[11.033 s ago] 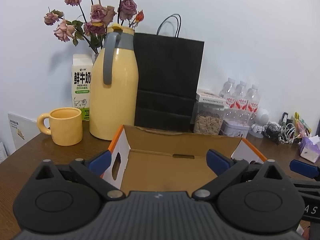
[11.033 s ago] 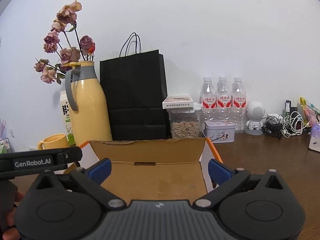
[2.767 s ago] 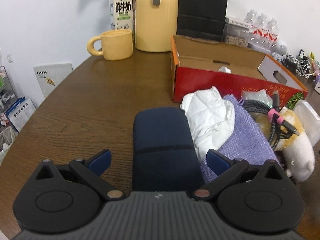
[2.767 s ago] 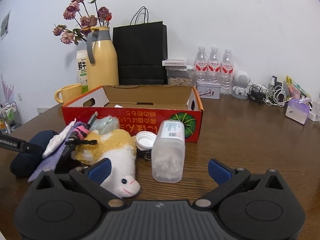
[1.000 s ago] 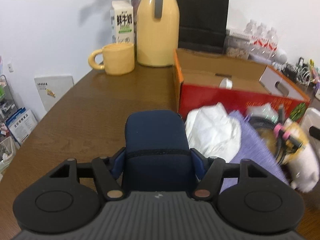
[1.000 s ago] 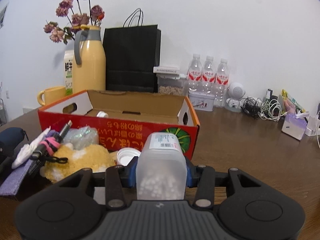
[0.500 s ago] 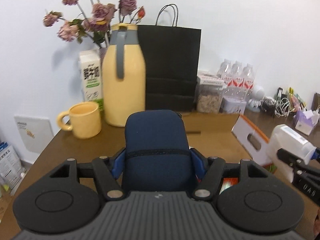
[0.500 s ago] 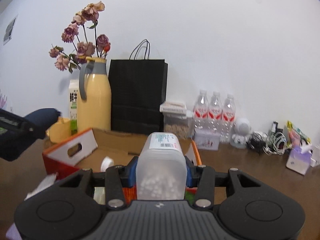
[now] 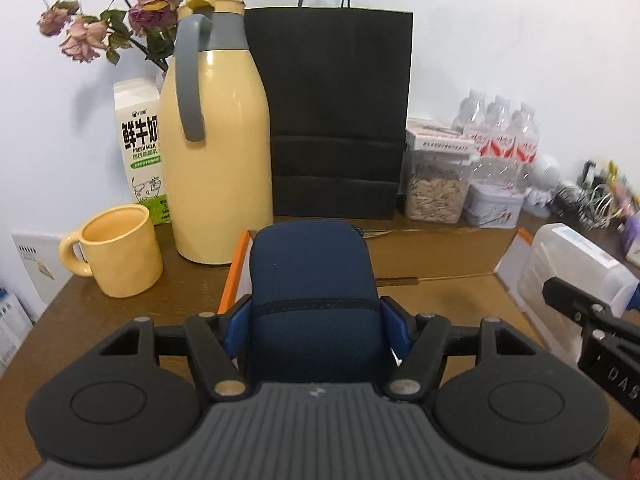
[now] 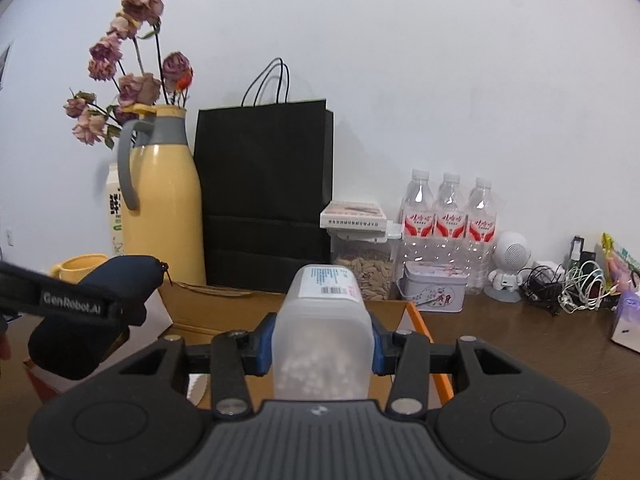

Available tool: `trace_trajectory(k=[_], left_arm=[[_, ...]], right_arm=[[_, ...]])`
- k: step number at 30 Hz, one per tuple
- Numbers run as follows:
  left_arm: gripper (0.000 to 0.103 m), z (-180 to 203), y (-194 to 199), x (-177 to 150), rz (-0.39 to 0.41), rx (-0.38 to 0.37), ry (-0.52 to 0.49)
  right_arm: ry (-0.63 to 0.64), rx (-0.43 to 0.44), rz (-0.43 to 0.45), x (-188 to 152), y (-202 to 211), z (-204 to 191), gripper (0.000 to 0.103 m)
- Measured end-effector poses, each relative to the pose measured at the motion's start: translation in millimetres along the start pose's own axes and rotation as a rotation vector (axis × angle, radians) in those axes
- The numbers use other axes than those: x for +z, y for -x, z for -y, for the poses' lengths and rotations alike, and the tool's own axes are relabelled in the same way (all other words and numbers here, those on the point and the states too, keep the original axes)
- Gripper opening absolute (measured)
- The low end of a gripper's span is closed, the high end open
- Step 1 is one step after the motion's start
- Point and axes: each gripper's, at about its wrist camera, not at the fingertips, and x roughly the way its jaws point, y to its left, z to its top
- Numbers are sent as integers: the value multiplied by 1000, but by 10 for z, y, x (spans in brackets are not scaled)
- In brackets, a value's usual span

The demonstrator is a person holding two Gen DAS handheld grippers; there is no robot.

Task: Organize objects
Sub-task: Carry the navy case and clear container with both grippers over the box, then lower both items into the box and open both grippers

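The left gripper (image 9: 314,320) holds a dark blue pouch (image 9: 312,280) tight between its jaws, above the left end of the open cardboard box (image 9: 440,264). The right gripper (image 10: 320,342) is closed on a clear plastic jar (image 10: 322,332) with small white things inside, above the right end of the box, near the table's back edge.

Open box ahead, back edge crowded

The cardboard box (image 9: 440,268) lies open on top, so its inside can be reached from above. Beyond it the way is blocked by the yellow jug (image 9: 218,160), the black paper bag (image 9: 336,120), the seed jar (image 10: 366,264) and the water bottles (image 10: 450,220); the mug (image 9: 120,250) stands at the left.
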Motion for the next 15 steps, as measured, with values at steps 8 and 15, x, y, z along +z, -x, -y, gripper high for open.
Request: trace_trajectory(k=[8,15], left_arm=[[68,-3,-235,-111,-54,-30,-17],[81,19,-194,-145,-37,-26,-20]], right_arm=[[-12,2,-61,-131,-175,66,43],[-12,8,-78,-146,-173,51,44]])
